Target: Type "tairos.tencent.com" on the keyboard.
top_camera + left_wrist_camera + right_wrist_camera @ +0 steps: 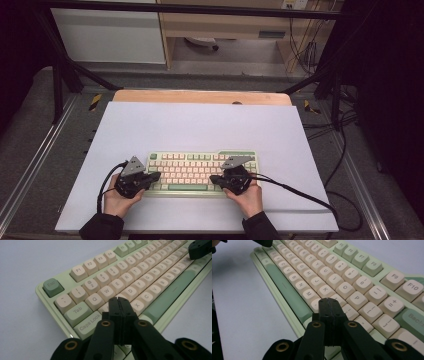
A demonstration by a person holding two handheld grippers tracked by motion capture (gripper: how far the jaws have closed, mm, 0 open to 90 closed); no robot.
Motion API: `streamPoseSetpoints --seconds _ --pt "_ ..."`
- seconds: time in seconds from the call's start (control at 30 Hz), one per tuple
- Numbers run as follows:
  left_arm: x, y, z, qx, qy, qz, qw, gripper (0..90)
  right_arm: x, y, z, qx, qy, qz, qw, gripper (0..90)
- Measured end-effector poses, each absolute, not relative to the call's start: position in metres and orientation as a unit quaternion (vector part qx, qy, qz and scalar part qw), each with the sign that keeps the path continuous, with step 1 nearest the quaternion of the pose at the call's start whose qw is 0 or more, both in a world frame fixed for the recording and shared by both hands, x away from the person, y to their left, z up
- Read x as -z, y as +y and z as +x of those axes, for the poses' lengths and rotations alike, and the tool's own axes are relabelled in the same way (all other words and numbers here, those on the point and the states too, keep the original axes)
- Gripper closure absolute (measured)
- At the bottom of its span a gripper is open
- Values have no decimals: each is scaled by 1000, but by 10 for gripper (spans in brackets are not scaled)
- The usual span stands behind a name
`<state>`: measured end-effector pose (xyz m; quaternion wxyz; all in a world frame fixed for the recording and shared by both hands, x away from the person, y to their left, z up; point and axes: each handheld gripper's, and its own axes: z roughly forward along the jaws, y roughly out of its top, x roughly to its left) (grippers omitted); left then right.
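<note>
Left side: the person's left hand (pixel 118 199) holds the left tool (pixel 154 176) at the left end of the keyboard (pixel 200 172). The tool's jaws are clenched flat together with nothing between them. In the left gripper view the closed tip (pixel 119 302) sits low over the keys just right of Caps Lock (pixel 89 323), near the letter rows; whether it presses a key cannot be told. A black cable (pixel 103 187) trails from this tool toward the near edge of the counter.

Centre: the keyboard, pale green with cream keys and a green space bar (pixel 187 187), lies flat on the white counter (pixel 200 127), in its near half, roughly midway between the left and right edges and parallel to the near edge.

Right side: the right hand (pixel 248 197) holds the right tool (pixel 214 178) at the right end of the keyboard. Its jaws are likewise clenched, empty. In the right gripper view the closed tip (pixel 329 302) sits over the keys just below K and L, close to the space bar (pixel 287 293); contact cannot be confirmed. Its cable (pixel 300 192) runs off toward the counter's right edge.
</note>
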<state>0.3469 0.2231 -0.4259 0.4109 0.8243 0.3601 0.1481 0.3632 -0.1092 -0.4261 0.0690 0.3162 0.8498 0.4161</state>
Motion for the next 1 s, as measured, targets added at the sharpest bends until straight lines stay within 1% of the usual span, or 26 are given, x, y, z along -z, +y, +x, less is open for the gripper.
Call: streamPoseSetpoints --seconds 0.53,1.0 --pt "424 220 345 -147 356 825 413 894 418 -120 361 -419 847 320 74 900" --pt "423 203 347 -142 346 830 415 890 420 -135 358 -426 838 332 73 900"
